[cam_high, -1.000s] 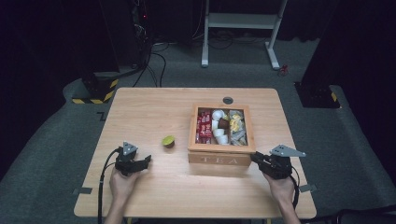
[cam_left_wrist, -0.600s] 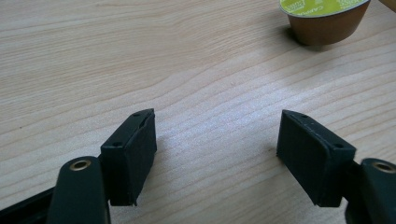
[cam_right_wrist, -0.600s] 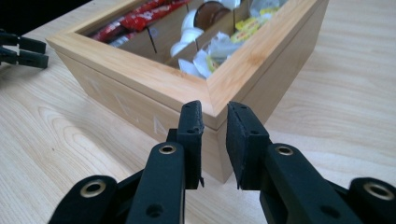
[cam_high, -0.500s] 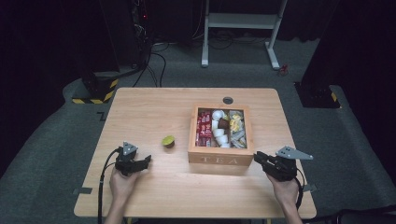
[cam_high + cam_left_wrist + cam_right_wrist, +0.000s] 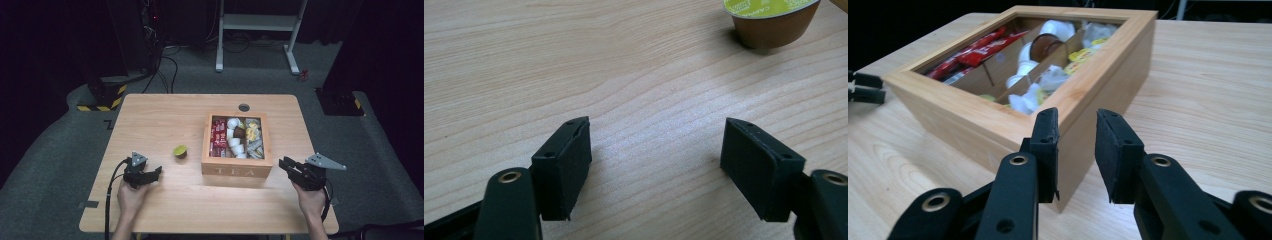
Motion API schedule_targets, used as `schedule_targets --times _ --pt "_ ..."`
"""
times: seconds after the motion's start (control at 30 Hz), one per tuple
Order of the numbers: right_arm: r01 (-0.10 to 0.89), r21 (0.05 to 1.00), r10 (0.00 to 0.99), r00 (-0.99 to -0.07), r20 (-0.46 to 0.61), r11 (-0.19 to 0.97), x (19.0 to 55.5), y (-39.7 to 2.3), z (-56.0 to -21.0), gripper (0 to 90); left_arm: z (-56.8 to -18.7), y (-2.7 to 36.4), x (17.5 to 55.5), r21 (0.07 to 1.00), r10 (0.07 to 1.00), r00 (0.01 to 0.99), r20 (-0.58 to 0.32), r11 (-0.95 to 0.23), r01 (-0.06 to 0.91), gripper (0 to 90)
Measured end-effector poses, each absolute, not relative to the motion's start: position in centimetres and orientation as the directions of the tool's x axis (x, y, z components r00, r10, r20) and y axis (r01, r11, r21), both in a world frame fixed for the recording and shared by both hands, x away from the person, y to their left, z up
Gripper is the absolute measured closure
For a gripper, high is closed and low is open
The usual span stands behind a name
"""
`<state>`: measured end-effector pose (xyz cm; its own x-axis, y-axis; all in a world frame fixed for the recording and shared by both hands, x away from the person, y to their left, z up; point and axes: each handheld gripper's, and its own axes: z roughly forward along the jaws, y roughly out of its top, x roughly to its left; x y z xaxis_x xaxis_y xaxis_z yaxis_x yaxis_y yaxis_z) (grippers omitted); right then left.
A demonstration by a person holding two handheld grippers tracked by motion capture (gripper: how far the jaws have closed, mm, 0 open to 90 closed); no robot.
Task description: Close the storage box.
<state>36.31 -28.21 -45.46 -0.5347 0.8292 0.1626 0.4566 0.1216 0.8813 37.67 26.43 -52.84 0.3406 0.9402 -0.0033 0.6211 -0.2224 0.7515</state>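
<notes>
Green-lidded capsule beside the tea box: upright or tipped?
Upright. The capsule stands on the table, green lid flat on top, brown cup beneath.

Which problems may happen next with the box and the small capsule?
The right tool sits at the corner of the box; its jaws have just been opening with nothing between them, so a push could slide the box. The capsule stands alone ahead of the open left tool; a careless reach could tip it.

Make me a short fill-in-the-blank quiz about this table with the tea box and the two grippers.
1. The wooden box has the word ____ on its front.
2. The small pod standing alone on the table has a ____ lid.
3. The jaws of the left gripper hold ____.
4. The pod stands on the box's ____ side in the high view.

Missing words: TEA; green; nothing; left
</notes>
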Motion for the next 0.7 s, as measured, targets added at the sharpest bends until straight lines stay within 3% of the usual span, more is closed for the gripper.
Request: schedule_targets --times 0.7 --pt "0.484 0.874 0.875 -0.437 0.207 0.035 36.7 -31.7 -47.2 67.1 -52.8 26.4 37.7 0.749 0.938 0.348 0.002 -0.232 0.621 28.4"
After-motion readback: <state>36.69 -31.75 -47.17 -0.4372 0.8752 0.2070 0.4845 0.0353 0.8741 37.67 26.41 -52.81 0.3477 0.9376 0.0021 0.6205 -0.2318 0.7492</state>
